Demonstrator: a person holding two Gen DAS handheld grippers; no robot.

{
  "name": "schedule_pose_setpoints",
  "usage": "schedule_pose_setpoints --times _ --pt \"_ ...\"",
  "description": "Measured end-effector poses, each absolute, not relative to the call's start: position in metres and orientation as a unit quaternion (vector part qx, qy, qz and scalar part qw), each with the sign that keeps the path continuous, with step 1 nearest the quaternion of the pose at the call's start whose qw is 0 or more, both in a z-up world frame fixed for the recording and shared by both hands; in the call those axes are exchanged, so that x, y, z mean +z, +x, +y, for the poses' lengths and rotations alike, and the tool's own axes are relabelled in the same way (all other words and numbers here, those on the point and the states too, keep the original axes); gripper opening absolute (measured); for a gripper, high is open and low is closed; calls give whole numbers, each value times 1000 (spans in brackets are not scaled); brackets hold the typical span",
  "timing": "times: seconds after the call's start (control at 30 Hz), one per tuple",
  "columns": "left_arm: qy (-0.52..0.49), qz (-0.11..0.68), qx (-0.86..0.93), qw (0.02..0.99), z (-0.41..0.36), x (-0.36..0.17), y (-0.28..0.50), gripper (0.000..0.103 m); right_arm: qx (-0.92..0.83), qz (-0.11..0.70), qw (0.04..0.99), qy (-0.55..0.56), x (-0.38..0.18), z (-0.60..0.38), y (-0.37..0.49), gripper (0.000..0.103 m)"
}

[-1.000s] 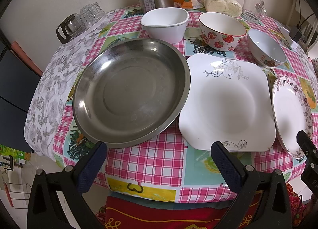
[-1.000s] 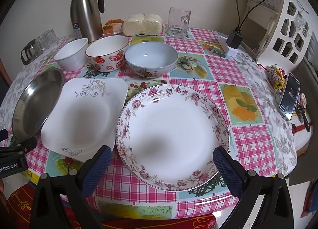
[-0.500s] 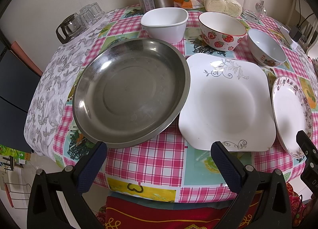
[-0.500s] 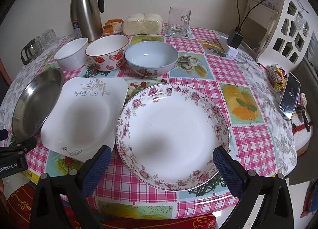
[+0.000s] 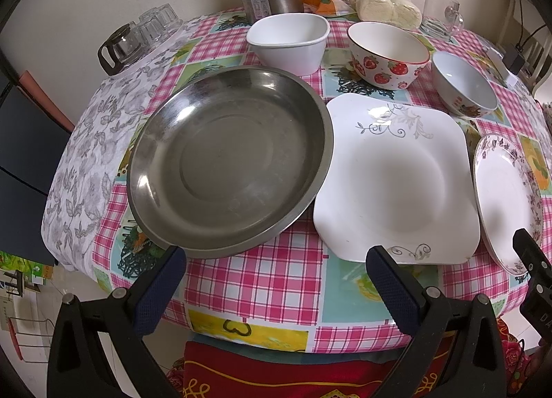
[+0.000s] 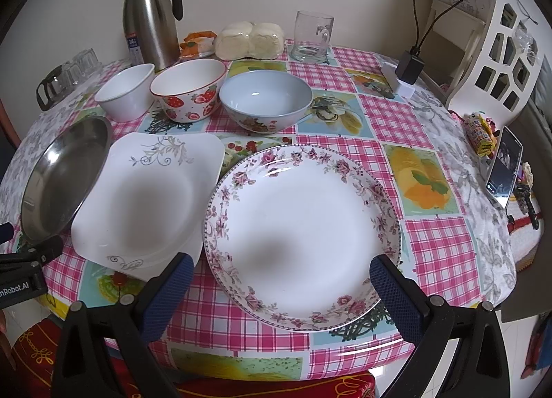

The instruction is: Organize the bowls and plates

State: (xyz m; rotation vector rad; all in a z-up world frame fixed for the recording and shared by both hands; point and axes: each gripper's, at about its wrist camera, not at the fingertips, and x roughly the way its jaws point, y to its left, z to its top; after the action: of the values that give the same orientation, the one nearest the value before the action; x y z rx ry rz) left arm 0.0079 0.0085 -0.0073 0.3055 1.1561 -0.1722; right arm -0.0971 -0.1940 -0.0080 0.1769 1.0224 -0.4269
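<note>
A steel plate (image 5: pixel 227 159), a white square plate (image 5: pixel 396 180) and a round floral plate (image 6: pixel 303 232) lie in a row along the table's near edge. Behind them stand a white bowl (image 5: pixel 288 42), a strawberry bowl (image 5: pixel 388 54) and a pale blue bowl (image 6: pixel 265 101). My left gripper (image 5: pixel 276 280) is open and empty, just short of the steel and square plates. My right gripper (image 6: pixel 281 287) is open and empty at the floral plate's near rim.
A steel thermos (image 6: pixel 151 15), a glass mug (image 6: pixel 312 37), wrapped buns (image 6: pixel 250 39) and upturned glasses (image 5: pixel 138 35) stand at the back. A charger (image 6: pixel 408 70), a white rack (image 6: pixel 483 49) and a phone (image 6: pixel 503 166) are on the right.
</note>
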Motion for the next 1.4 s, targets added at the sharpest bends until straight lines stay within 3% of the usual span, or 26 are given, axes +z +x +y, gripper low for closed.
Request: schedule_pose_setpoints --times 0.4,0.83,1.03,1.4 --pt "109 541 -85 830 23 -2 17 103 -190 481 852 79 -7 -185 -92 103" --pt "-28 464 7 886 107 18 53 103 -135 440 883 93 1 -162 -60 103" --pt "-61 497 40 864 141 1 71 103 -73 438 888 121 7 -136 -25 103" --pt "-88 524 70 844 173 -31 86 103 -33 443 895 52 -4 -68 14 103"
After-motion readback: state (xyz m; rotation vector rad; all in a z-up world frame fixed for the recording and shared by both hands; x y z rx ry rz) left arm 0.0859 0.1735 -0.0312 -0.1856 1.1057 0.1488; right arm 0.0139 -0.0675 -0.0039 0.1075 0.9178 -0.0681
